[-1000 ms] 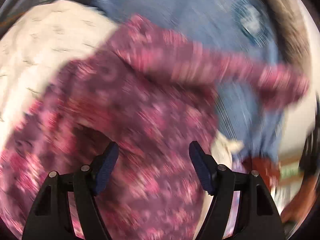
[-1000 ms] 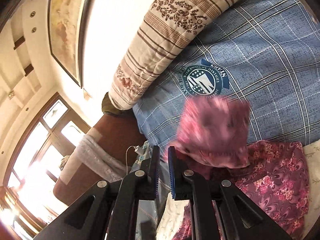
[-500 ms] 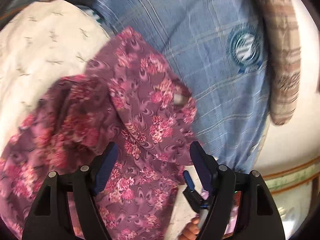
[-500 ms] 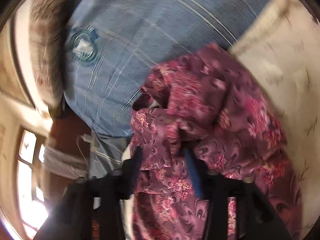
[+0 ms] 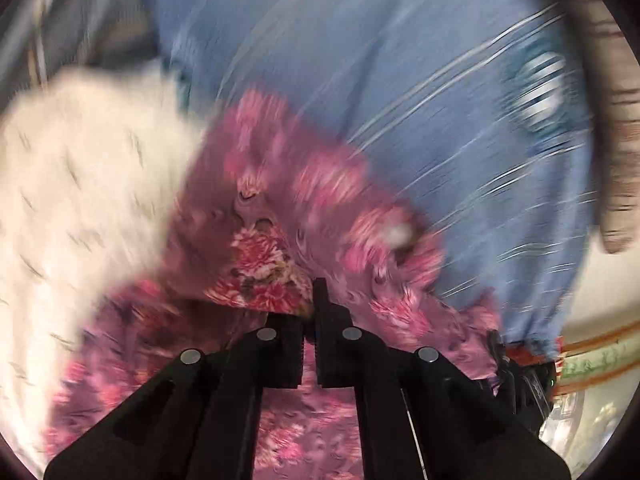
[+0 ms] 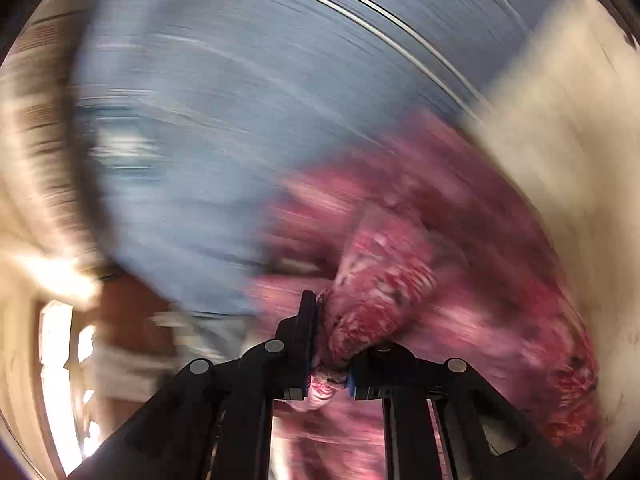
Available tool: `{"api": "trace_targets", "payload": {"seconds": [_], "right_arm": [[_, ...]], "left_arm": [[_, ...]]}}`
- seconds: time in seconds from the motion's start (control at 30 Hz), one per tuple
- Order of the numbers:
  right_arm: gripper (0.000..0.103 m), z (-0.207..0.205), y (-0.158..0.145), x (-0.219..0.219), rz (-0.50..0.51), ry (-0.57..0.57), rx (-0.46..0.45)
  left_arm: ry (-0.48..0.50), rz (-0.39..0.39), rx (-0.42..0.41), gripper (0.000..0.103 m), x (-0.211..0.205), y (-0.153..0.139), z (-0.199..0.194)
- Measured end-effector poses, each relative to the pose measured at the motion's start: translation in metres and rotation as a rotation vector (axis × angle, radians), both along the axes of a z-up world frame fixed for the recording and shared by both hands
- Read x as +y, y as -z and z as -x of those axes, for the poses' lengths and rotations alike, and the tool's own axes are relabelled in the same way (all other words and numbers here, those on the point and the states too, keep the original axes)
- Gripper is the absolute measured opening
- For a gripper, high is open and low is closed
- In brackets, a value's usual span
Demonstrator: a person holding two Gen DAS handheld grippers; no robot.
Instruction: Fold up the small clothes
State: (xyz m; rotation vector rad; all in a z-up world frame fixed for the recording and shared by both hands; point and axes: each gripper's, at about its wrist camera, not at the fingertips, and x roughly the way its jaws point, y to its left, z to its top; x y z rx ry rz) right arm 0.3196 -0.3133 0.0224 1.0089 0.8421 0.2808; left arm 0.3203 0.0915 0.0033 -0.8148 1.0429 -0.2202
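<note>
Blue checked bedding (image 5: 400,80) fills the far side of the left wrist view, with a cream printed quilt (image 5: 80,200) to one side and a striped pillow (image 5: 612,140) at the edge, all smeared by motion. On that bed lies the floral garment (image 5: 320,208), purple-pink and rumpled, and the left gripper (image 5: 310,308) has its jaws drawn nearly together on a raised fold of it, the cloth bunched just at the tips. From the right wrist view the blur is heavier, yet the right gripper (image 6: 326,360) plainly pinches a thick roll of the same floral garment (image 6: 384,280) between its fingers, the rest trailing toward the cream quilt (image 6: 580,160). I'd judge the cloth light, thin and limp, likely a bit slick, so it will sag and slide rather than hold a crease. Seams, hems or corners look like the safest places to grip, not a mid-panel bunch.
</note>
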Motion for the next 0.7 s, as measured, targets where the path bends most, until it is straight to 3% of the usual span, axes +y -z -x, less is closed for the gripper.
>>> {"api": "trace_targets", "payload": {"seconds": [0.03, 0.07, 0.17, 0.27, 0.33, 0.37, 0.43, 0.5, 0.53, 0.6, 0.63, 0.7], "right_arm": [[0.011, 0.011, -0.028, 0.000, -0.023, -0.026, -0.129], [0.011, 0.020, -0.043, 0.000, -0.020, -0.031, -0.195], [0.014, 0.042, -0.047, 0.001, -0.020, -0.056, -0.233], [0.017, 0.048, 0.004, 0.002, 0.105, -0.042, -0.068], [0.017, 0.050, 0.047, -0.001, 0.171, -0.022, 0.068], [0.016, 0.057, 0.070, -0.007, 0.179, 0.000, 0.145], [0.013, 0.072, 0.087, -0.016, 0.099, 0.024, 0.157], [0.024, 0.080, 0.080, -0.024, 0.063, 0.036, 0.121], [0.038, 0.084, 0.074, -0.030, 0.050, 0.044, 0.097], [0.054, 0.086, 0.067, -0.039, 0.024, 0.070, 0.060], [0.055, 0.085, 0.064, -0.040, 0.025, 0.073, 0.053], [0.054, 0.075, 0.066, -0.032, 0.058, 0.056, 0.065]], "left_arm": [[-0.001, 0.029, -0.078, 0.002, 0.011, -0.024, 0.014], [-0.010, 0.017, -0.122, 0.002, 0.018, -0.037, 0.024], [-0.049, -0.090, -0.189, 0.002, 0.028, -0.050, 0.057], [-0.063, -0.112, -0.070, 0.002, 0.036, -0.006, 0.066], [-0.054, -0.079, 0.112, 0.002, 0.045, 0.051, 0.069], [-0.052, -0.069, 0.161, 0.003, 0.050, 0.068, 0.073], [-0.068, -0.008, 0.187, 0.007, 0.062, 0.086, 0.083], [-0.088, 0.033, 0.153, 0.008, 0.069, 0.080, 0.094], [-0.088, 0.038, 0.120, 0.013, 0.070, 0.073, 0.096], [-0.075, 0.036, 0.070, 0.034, 0.068, 0.059, 0.096], [-0.078, 0.030, 0.061, 0.052, 0.065, 0.055, 0.094], [-0.082, 0.011, 0.068, 0.055, 0.061, 0.050, 0.081]]}}
